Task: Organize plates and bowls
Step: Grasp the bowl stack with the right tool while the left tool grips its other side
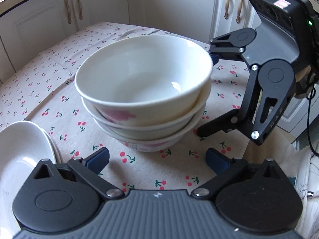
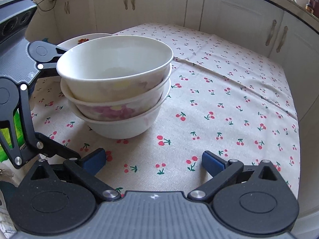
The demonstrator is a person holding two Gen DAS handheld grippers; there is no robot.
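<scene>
While both tongs stand released, the stacked shallow white plates point(image 1: 22, 151) lie at the desk's left edge, just beside the left tongs point(image 1: 157, 159). At centre, three nested white ceramic bowls with pink flower prints point(image 1: 143, 91) sit mouth-up on the cherry-print tablecloth point(image 1: 59, 107), their stack rising vertically. Right of them, the right tongs point(image 1: 205, 93) flank the stack, gripping nothing.

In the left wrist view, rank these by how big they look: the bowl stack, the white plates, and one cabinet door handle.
1. Bowl stack, largest in the frame.
2. White plates, cut off by the left edge and partly hidden by the tool, so their full size is unsure.
3. Cabinet door handle, smallest, but also farthest away.
</scene>
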